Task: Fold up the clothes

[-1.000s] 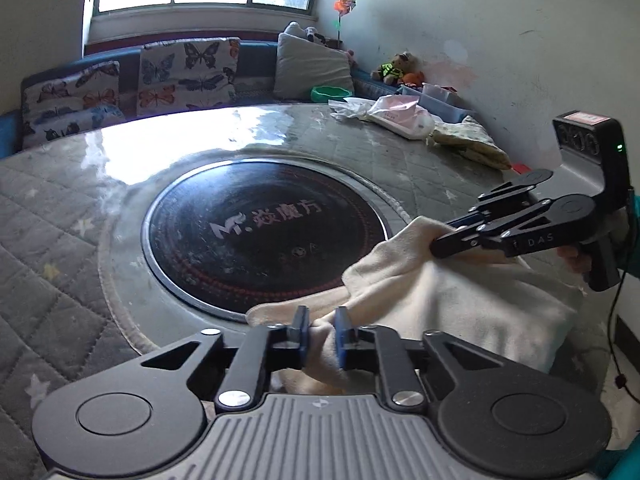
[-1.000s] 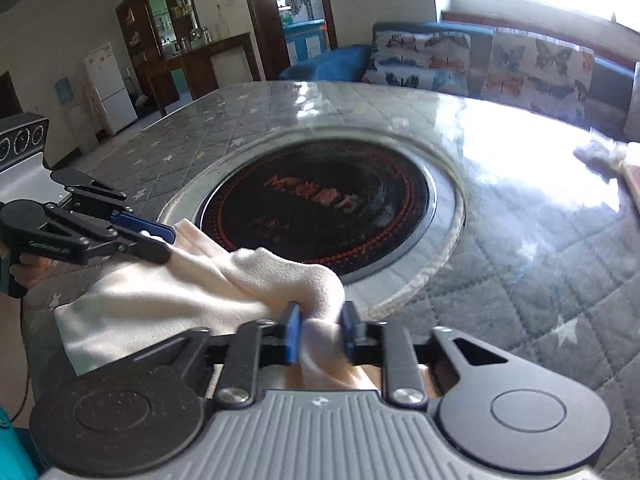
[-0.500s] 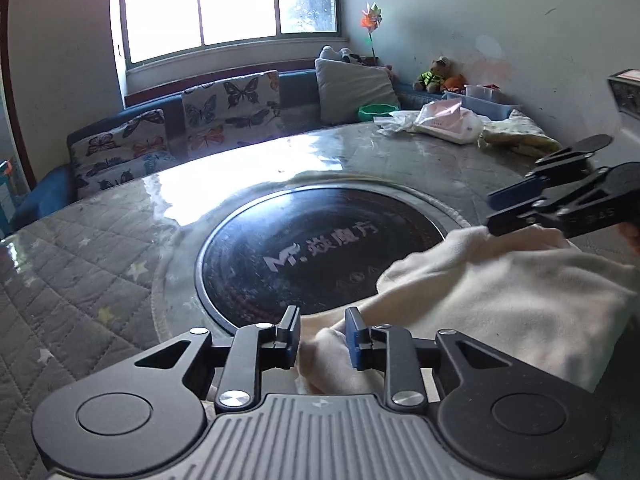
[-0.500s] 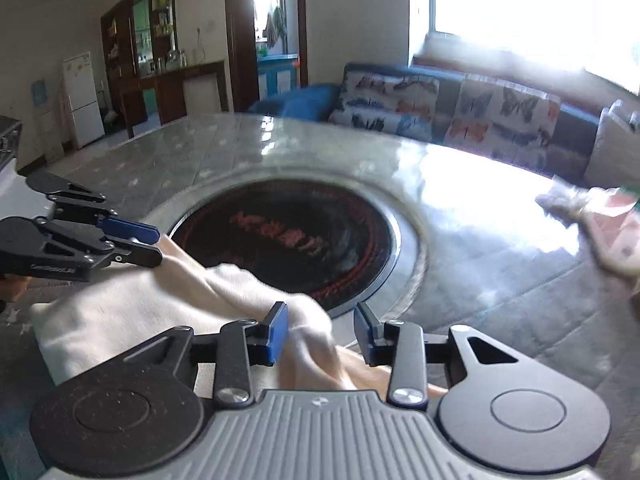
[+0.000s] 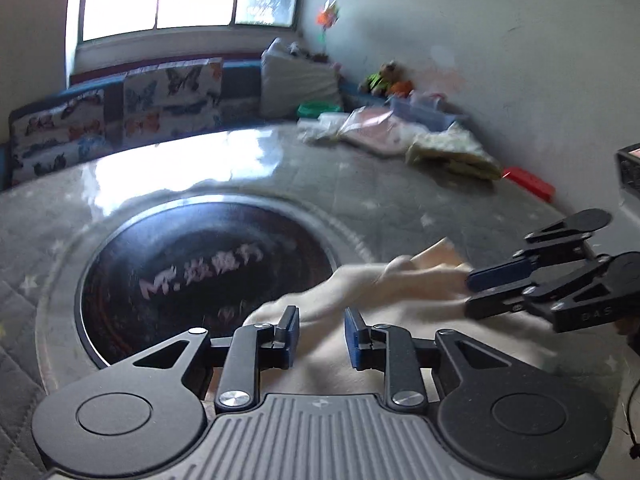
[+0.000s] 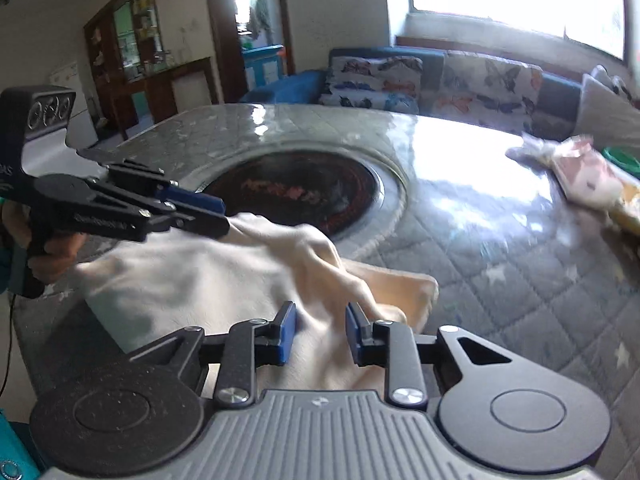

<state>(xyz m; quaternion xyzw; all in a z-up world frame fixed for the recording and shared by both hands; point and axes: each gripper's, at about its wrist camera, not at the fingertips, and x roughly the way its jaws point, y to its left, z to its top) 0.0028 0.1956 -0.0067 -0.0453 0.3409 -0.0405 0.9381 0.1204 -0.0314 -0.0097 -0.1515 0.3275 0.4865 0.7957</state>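
A cream cloth [image 5: 400,300] lies bunched on the grey quilted table [image 5: 400,208], at the near rim of a black round hotplate [image 5: 192,272]. My left gripper [image 5: 322,316] is open, its blue pads standing apart over the cloth's edge without pressing it. In the right wrist view the cloth [image 6: 200,276] rises in a ridge between the pads of my right gripper [image 6: 320,312]. Its jaws are closing but still stand clear of the fabric. Each gripper shows in the other's view, the right gripper [image 5: 470,294] and the left gripper [image 6: 222,216] at opposite ends of the cloth.
A heap of other clothes [image 5: 400,136] and a red box [image 5: 528,184] lie at the table's far side near the wall. A sofa with butterfly cushions [image 5: 160,96] runs under the window. A hand [image 6: 52,252] holds the left gripper's handle.
Both grippers, shut on the cloth a second ago, have let go and drawn back with jaws apart. The cloth has dropped onto the table.
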